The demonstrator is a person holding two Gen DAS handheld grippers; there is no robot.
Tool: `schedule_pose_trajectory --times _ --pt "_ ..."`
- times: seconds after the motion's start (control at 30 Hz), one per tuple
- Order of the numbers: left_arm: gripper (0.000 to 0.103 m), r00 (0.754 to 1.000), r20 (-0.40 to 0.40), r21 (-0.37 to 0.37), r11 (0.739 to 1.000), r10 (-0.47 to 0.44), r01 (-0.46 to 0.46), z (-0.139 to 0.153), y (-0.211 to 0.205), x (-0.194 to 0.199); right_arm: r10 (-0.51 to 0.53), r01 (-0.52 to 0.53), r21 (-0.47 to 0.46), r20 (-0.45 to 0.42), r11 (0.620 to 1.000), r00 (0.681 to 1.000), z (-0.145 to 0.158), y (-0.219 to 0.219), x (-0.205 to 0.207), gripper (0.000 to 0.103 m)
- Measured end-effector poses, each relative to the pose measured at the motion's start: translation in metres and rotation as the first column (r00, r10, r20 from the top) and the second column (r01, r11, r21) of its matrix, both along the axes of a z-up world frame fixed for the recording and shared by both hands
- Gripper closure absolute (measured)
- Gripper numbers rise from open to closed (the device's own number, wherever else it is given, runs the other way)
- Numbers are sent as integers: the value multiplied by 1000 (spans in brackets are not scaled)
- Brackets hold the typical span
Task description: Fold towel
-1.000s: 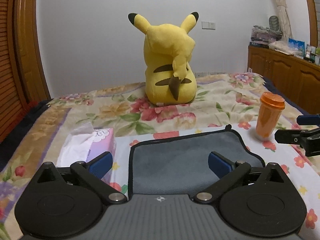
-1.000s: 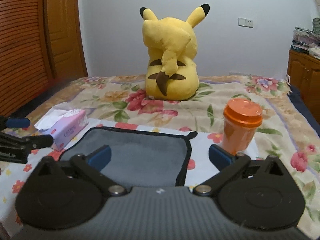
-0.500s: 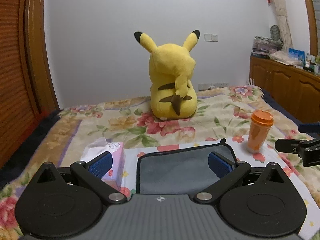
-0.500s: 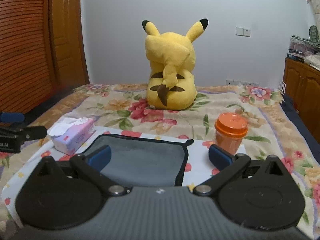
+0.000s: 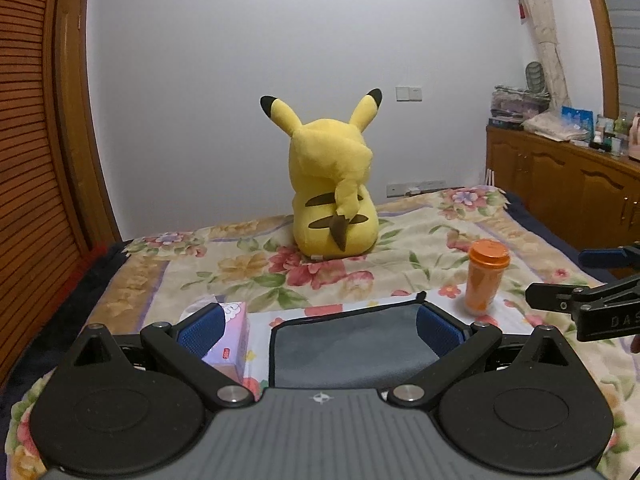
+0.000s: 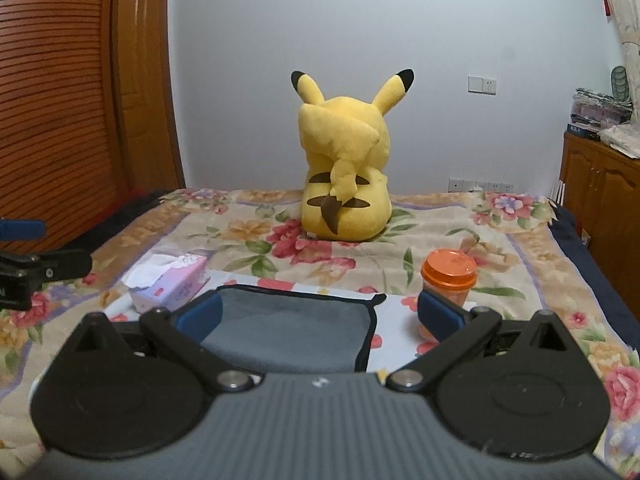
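A grey towel [image 5: 352, 344] with a black hem lies flat on the bed; it also shows in the right wrist view [image 6: 288, 328]. My left gripper [image 5: 320, 330] is open and empty, held above and behind the towel's near edge. My right gripper [image 6: 320, 314] is open and empty, also above and behind the towel. The right gripper's fingers [image 5: 560, 300] show at the right edge of the left wrist view. The left gripper's fingers [image 6: 44, 268] show at the left edge of the right wrist view.
A pink tissue box [image 5: 228, 336] [image 6: 172, 284] lies left of the towel. An orange lidded cup [image 5: 486, 276] [image 6: 448, 276] stands to its right. A yellow Pikachu plush [image 5: 332, 192] [image 6: 344, 164] sits further back. Wooden cabinets [image 5: 568, 188] stand at right, a wooden door [image 6: 60, 100] at left.
Both grippers have pulled back and up from the towel, which looks smaller and further away. Both stay open and empty.
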State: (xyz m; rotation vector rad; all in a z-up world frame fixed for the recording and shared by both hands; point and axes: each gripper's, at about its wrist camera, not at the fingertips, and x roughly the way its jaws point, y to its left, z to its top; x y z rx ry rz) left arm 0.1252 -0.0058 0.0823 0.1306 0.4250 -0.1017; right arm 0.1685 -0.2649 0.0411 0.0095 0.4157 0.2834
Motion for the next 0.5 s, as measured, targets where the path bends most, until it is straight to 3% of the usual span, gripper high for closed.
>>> schedule_pose_trajectory --times 0.5 --pt "0 999 -50 4 1000 -11 11 -21 -5 -47 -14 14 -3 -30 1000 999 -17 -9 -48 0"
